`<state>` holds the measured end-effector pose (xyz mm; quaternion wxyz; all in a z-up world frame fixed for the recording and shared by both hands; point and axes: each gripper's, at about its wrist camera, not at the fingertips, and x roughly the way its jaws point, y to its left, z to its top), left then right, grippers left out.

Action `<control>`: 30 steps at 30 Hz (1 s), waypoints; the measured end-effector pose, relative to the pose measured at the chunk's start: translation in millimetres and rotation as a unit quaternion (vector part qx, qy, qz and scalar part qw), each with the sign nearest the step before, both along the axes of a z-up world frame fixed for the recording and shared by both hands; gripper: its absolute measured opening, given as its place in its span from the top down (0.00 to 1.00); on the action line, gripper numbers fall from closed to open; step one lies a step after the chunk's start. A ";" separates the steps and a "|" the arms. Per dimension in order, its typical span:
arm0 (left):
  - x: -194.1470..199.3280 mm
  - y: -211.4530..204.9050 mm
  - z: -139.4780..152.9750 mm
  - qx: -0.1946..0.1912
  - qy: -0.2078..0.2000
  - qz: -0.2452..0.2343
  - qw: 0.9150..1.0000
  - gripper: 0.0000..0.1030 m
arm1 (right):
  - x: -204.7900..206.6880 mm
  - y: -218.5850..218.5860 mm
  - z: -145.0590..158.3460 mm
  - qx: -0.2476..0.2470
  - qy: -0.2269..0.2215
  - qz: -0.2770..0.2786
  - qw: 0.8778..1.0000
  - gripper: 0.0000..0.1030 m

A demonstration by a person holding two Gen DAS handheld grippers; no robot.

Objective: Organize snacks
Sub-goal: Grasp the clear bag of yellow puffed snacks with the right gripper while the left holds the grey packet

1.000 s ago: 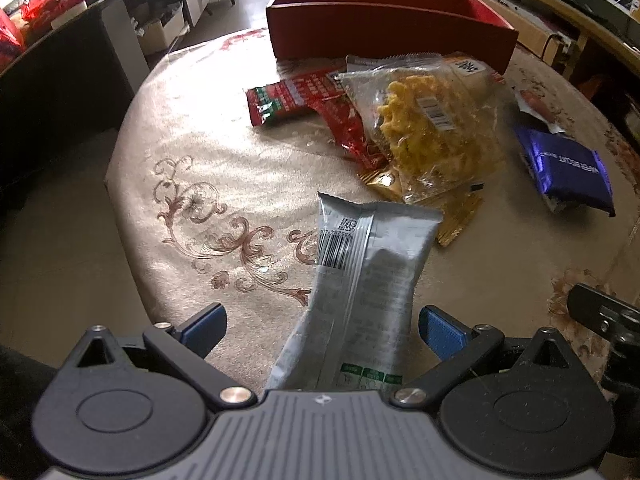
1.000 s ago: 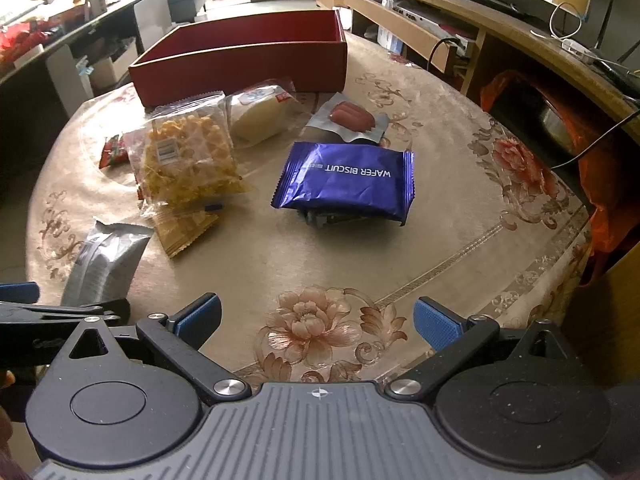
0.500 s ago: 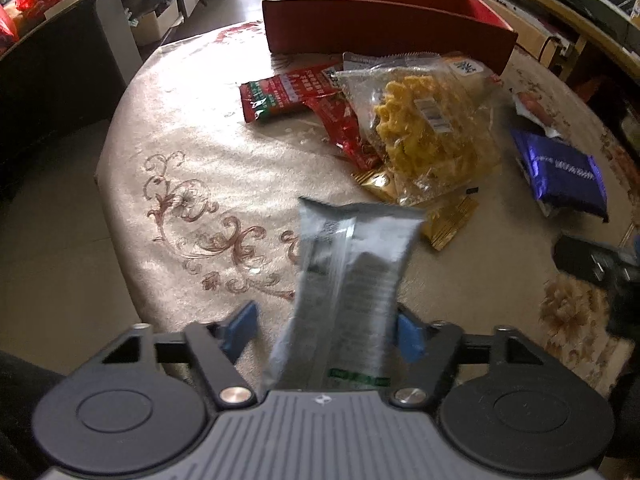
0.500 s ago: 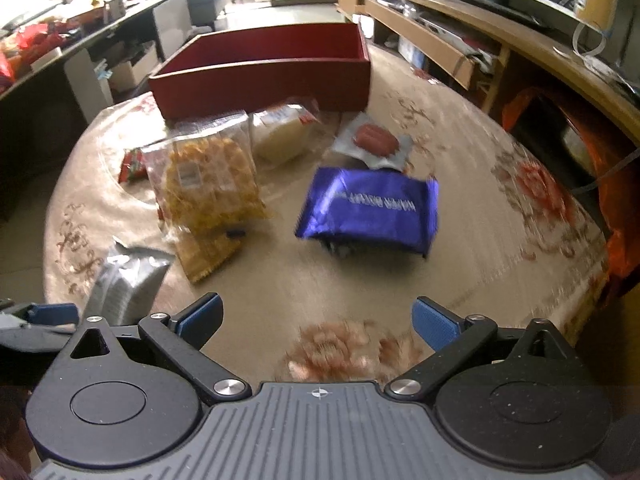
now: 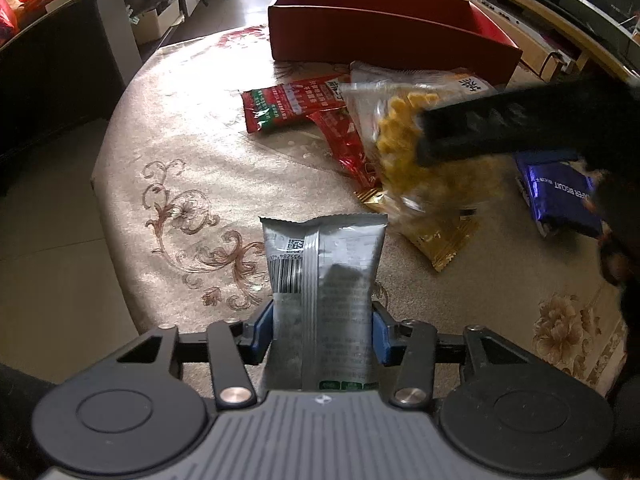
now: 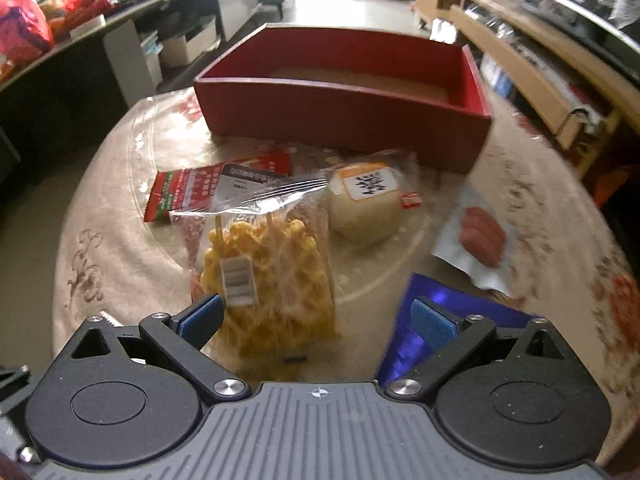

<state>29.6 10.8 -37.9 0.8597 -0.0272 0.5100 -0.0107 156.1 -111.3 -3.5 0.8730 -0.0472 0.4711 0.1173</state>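
Observation:
A silver snack packet (image 5: 324,264) stands between the blue pads of my left gripper (image 5: 322,332), whose jaws are closing and pressing its two long edges. My right gripper (image 6: 316,316) is open and hovers low over the clear bag of yellow puffed snacks (image 6: 268,276), with nothing between its fingers. Its right finger hangs above the purple wafer biscuit packet (image 6: 420,336). In the left wrist view the right gripper's black body crosses over the yellow bag (image 5: 400,152) as a blur. The open red box (image 6: 340,112) sits at the far side of the table.
On the round cloth-covered table (image 5: 180,160) lie red packets (image 5: 292,108), a gold packet (image 5: 440,240), a white bun in wrap (image 6: 368,200) and a sausage pack (image 6: 480,236). The table edge drops off close at the left. Shelves and counters surround it.
The left jaws have closed in from wide open onto the silver packet. The right gripper has swung left across the table, from above the purple packet to over the yellow bag.

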 end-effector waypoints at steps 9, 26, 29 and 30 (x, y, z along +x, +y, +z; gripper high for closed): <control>5.0 -8.1 -3.7 -0.012 0.004 -0.010 1.000 0.20 | 14.4 12.8 -1.9 0.043 0.017 0.028 0.999 0.02; 2.7 -9.0 -3.5 -0.001 0.000 -0.019 1.000 0.27 | 18.7 7.6 -24.2 0.029 0.073 0.014 0.997 0.22; 2.5 -0.4 -0.6 -0.007 -0.001 0.000 1.000 0.42 | 12.2 -3.6 -20.3 0.035 0.073 0.010 0.997 0.24; 2.3 1.4 0.4 -0.007 -0.002 0.005 1.000 0.48 | 9.2 -4.8 -18.3 0.031 0.067 0.012 0.997 0.24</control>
